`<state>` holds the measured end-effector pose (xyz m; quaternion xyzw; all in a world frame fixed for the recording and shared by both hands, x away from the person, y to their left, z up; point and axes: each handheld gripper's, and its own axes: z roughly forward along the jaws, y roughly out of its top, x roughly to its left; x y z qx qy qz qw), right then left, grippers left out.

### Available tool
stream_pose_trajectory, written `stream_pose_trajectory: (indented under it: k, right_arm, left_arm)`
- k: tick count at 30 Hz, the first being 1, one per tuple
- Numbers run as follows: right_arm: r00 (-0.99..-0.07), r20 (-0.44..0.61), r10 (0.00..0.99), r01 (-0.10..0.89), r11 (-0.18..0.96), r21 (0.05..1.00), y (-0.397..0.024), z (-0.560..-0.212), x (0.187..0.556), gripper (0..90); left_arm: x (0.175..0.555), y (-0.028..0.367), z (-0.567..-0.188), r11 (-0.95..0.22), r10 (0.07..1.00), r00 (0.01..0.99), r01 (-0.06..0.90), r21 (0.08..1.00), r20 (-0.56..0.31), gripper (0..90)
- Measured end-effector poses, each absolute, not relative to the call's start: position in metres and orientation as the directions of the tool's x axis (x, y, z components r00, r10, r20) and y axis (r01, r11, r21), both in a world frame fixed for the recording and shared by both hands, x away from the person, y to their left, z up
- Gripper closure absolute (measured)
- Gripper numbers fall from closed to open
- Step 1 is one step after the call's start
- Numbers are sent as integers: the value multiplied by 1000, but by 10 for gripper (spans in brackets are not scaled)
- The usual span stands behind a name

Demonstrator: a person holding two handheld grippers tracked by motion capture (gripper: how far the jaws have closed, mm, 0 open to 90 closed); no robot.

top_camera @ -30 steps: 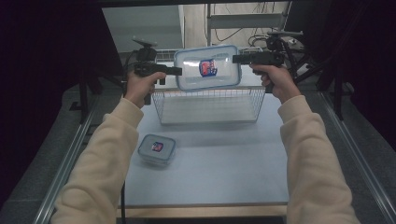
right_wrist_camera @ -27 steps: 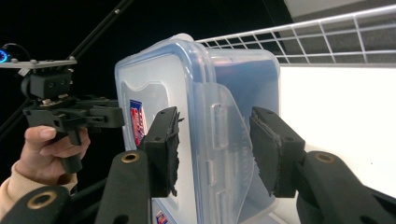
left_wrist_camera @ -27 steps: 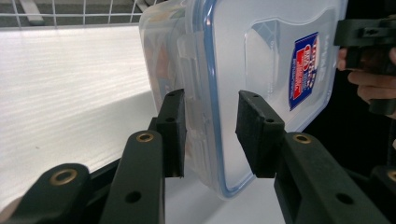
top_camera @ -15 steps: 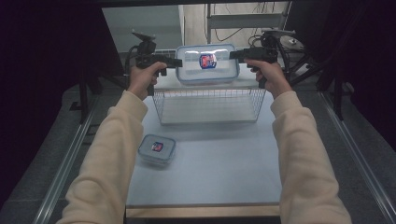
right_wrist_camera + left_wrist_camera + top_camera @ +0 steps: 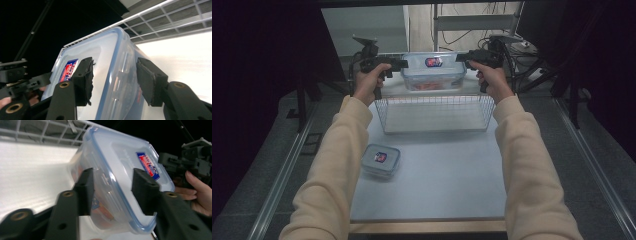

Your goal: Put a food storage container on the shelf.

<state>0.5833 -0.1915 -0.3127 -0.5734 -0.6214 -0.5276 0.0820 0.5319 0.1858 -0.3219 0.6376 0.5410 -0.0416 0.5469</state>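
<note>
A large clear container (image 5: 432, 75) with a blue-rimmed lid and a red-and-blue label sits at the far end of the white wire basket (image 5: 434, 131). My left gripper (image 5: 404, 63) is at its left end and my right gripper (image 5: 459, 57) at its right end. In the left gripper view the container's (image 5: 120, 170) end lies between the jaws of my left gripper (image 5: 112, 190), which have just been opening. In the right gripper view the container's (image 5: 110, 75) rim runs between my right gripper's (image 5: 113, 80) jaws, also just opening, with gaps beside the pads.
A small lidded container (image 5: 380, 160) with the same label lies on the grey table (image 5: 437, 190) near my left forearm. The basket's wire wall (image 5: 45, 130) rises behind the large container. Metal rails run along both table sides; cables and stands crowd the far edge.
Both hands carried the large container farther away and lower, down toward the basket's far end. The jaws of both grippers stand wider than before.
</note>
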Motion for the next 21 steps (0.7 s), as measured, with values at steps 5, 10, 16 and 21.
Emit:
stream_pose_trajectory:
  k: [5,10,16,21]
  right_arm:
    - [-353,700,622,779,-219,588,-192,-313,580,391]
    - [-418,625,659,704,-199,681,-195,-303,566,342]
    - [-500,559,661,645,-147,750,-204,-294,546,325]
    - [-532,532,659,632,-110,767,-212,-294,530,315]
  left_arm:
    - [531,182,-322,182,644,431,716,674,-632,474]
    - [521,178,-314,159,675,466,666,729,-572,392]
    - [505,181,-311,129,695,476,655,744,-539,333]
    - [489,185,-310,106,707,489,641,760,-511,322]
